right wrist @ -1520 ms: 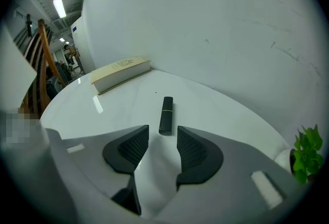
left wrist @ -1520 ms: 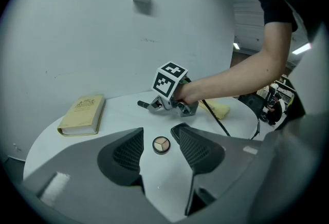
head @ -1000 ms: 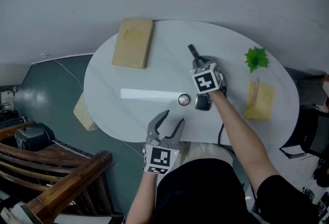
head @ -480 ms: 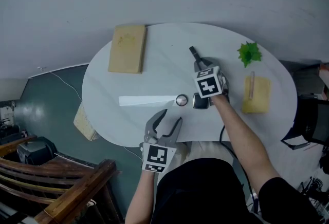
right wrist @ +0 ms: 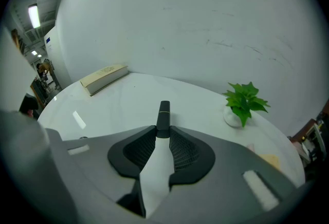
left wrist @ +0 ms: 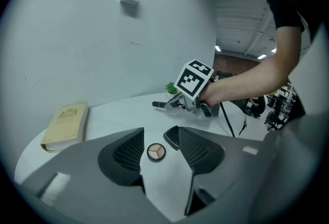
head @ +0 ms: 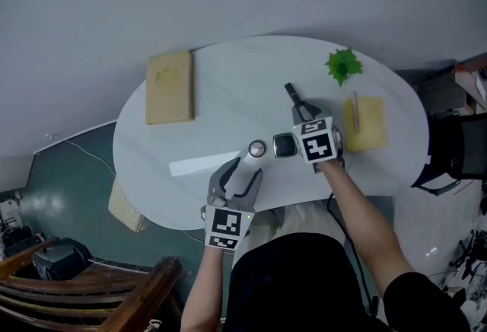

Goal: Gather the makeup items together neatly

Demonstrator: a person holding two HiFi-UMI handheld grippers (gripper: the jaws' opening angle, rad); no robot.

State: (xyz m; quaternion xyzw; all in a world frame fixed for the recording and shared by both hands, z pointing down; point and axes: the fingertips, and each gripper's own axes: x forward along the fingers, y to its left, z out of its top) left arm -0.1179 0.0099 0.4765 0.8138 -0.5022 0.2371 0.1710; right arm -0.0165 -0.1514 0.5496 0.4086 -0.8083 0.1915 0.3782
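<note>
My right gripper (head: 304,107) (right wrist: 163,133) is shut on a slim black makeup tube (right wrist: 164,110) whose tip (head: 291,89) sticks out past the jaws over the white oval table (head: 228,75). A round compact (head: 257,148) (left wrist: 156,152) and a square black compact (head: 284,145) (left wrist: 172,136) lie side by side near the front edge, just left of the right gripper's marker cube. My left gripper (head: 245,168) (left wrist: 160,136) stands open a little short of the round compact, with nothing between its fingers. The right gripper (left wrist: 177,104) also shows in the left gripper view.
A tan book (head: 169,87) lies at the table's far left. A small green plant (head: 343,64) and a yellow pad (head: 365,125) with a thin stick (head: 354,111) on it sit at the right. A black chair (head: 456,155) stands beside the table.
My right gripper has carried the black tube to the right and toward the front edge, uncovering the square compact. The left gripper has hardly moved. The head view has shifted.
</note>
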